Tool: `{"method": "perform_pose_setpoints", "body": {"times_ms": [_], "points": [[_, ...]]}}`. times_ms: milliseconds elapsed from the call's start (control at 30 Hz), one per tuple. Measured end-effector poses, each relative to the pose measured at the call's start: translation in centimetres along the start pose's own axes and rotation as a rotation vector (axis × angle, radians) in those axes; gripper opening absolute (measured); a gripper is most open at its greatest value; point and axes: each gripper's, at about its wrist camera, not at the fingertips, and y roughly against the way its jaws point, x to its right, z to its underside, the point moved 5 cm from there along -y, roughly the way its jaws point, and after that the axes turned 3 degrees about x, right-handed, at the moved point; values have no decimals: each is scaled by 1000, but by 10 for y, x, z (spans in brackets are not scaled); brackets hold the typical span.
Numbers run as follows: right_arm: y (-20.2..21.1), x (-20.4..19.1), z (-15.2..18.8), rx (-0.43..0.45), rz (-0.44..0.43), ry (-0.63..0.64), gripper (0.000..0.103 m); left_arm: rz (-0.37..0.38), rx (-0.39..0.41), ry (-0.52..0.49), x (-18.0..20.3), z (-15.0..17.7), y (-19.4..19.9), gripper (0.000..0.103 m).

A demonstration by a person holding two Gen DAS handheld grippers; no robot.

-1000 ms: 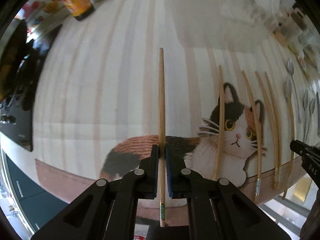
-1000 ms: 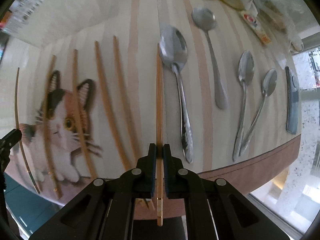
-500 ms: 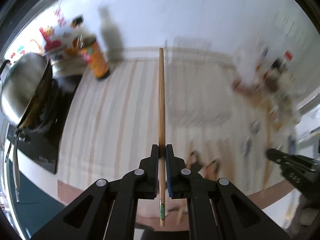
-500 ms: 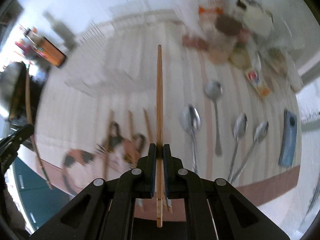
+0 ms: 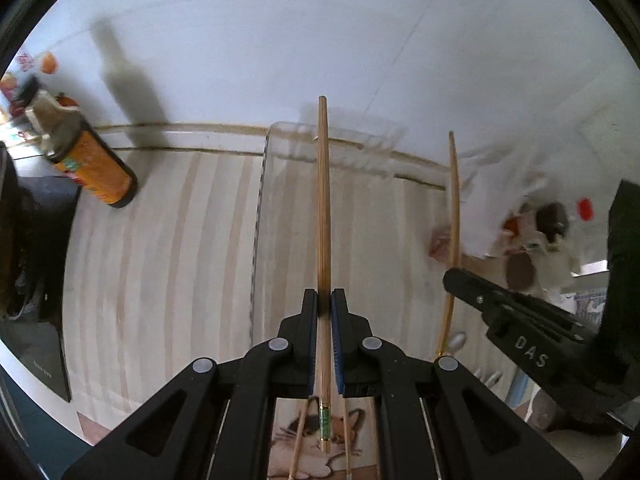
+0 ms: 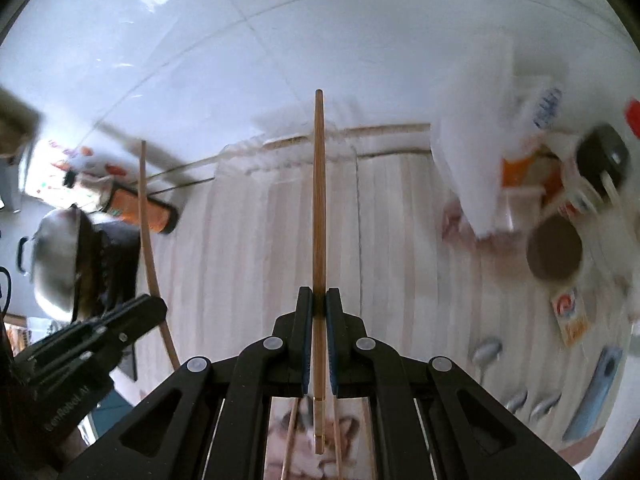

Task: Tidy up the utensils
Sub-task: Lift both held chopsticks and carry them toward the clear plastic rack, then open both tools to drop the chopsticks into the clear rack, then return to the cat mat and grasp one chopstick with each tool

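My left gripper (image 5: 324, 300) is shut on a wooden chopstick (image 5: 323, 200) that points forward at the back wall, well above the striped mat (image 5: 168, 264). My right gripper (image 6: 319, 298) is shut on a second chopstick (image 6: 318, 200), also raised and pointing at the wall. Each gripper shows in the other's view: the right one (image 5: 520, 332) with its chopstick (image 5: 453, 216), the left one (image 6: 80, 344) with its chopstick (image 6: 145, 216). A clear rack (image 5: 264, 184) stands at the back of the mat. More chopsticks (image 5: 298, 444) lie below on the cat picture. Spoons (image 6: 486, 350) lie at the right.
An orange bottle (image 5: 92, 168) stands at the back left near a dark stove (image 5: 24, 264) with a metal pot (image 6: 56, 256). Jars and packets (image 6: 556, 216) crowd the back right. A blue flat object (image 6: 596, 396) lies near the right edge.
Both grippers have lifted their chopsticks off the mat and tilted up and forward toward the back wall. The mat and the cat picture have dropped low in view.
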Motion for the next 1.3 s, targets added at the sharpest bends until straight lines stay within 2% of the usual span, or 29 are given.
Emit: {"method": "perform_pose_setpoints", "body": {"times_ms": [167, 333, 400, 433, 467, 500, 567, 667, 733, 767, 833, 900, 967, 1133, 1300], "points": [[-43, 3, -18, -56, 18, -9, 7, -5, -67, 26, -8, -14, -36, 5], [-71, 2, -19, -118, 21, -5, 8, -15, -106, 48, -18, -19, -47, 7], [-74, 2, -16, -138, 24, -7, 11, -46, -92, 35, -22, -20, -44, 7], [-72, 3, -15, -130, 35, 3, 18, -68, -74, 28, -24, -21, -40, 11], [-71, 4, -14, -121, 45, 7, 31, -83, -60, 22, -25, -22, -37, 18], [-69, 5, -13, -113, 48, 6, 35, -101, -40, 14, -27, -22, -32, 23], [-59, 7, -9, -87, 65, 15, 36, -145, 23, 6, -31, -19, -18, 49], [-41, 12, -1, -35, 111, 36, 39, -232, 130, -17, -36, -10, 5, 76], [-27, 16, 6, 0, 138, 37, 45, -272, 200, -22, -40, -3, 19, 86], [-22, 18, 8, 16, 151, 38, 49, -282, 230, -17, -41, 2, 26, 96], [-6, 21, 19, 58, 179, 42, 53, -279, 265, -18, -42, 10, 35, 103], [8, 26, 29, 95, 191, 31, 56, -288, 281, -23, -44, 19, 41, 103], [23, 29, 42, 151, 204, 34, 67, -299, 293, -37, -44, 27, 45, 103], [48, 36, 77, 220, 253, 37, 68, -311, 311, -50, -41, 58, 54, 103], [51, 54, 122, 186, 260, 12, 68, -341, 257, -114, -35, 100, 32, 103]]}}
